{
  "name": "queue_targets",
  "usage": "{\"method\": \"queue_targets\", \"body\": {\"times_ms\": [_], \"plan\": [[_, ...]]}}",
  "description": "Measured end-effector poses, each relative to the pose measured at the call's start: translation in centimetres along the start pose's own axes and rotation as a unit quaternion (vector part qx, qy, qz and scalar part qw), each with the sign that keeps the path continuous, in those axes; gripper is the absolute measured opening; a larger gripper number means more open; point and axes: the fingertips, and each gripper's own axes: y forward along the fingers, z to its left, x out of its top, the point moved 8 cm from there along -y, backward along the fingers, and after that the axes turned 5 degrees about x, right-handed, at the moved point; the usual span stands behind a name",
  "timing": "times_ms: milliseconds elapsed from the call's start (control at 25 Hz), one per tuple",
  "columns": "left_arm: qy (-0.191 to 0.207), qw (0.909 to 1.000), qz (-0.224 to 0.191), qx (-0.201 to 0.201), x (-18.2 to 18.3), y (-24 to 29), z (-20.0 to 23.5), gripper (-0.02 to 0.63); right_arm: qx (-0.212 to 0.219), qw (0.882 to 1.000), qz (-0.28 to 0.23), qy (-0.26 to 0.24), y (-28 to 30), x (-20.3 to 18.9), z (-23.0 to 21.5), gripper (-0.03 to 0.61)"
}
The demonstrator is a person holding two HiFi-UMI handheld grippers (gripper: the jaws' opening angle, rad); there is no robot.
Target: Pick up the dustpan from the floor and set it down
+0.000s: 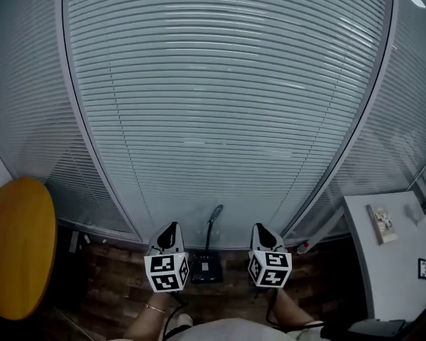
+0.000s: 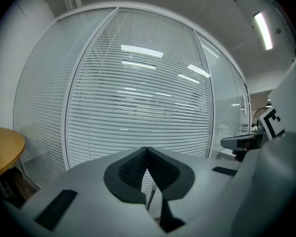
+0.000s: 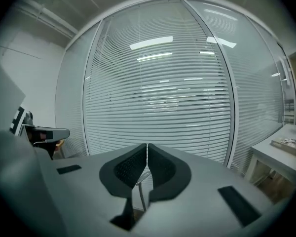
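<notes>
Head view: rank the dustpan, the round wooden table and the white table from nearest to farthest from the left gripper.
From the left gripper:
1. dustpan, just to its right, down on the floor.
2. round wooden table, at the left edge.
3. white table, far right.

two grippers out front: one left gripper (image 1: pixel 172 230), one right gripper (image 1: pixel 263 230). one dustpan (image 1: pixel 205 268) on the floor, with a single long handle (image 1: pixel 213 222). two tables: one round yellow table (image 1: pixel 18 247) and one white table (image 1: pixel 394 268), the white one carrying one small flat item (image 1: pixel 382 223) and one square marker tag (image 1: pixel 424 268). three glass panels (image 1: pixel 227 105) behind blinds.
</notes>
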Motion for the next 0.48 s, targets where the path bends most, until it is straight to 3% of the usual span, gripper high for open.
{"method": "queue_targets", "body": {"times_ms": [120, 320, 480], "plan": [[-0.007, 1.0, -0.003, 0.001, -1.1, -0.2, 0.6, 0.018, -0.008, 1.0, 0.003, -0.004, 0.0, -0.9, 0.1, 0.038], [0.001, 1.0, -0.001, 0.0, 1.6, -1.4, 0.8, 0.018, -0.013, 1.0, 0.014, -0.004, -1.4, 0.7, 0.9, 0.032], [-0.003, 1.0, -0.001, -0.006, 0.6, -0.5, 0.9, 0.018, -0.02, 1.0, 0.017, -0.008, -0.6, 0.0, 0.6, 0.032]]}}
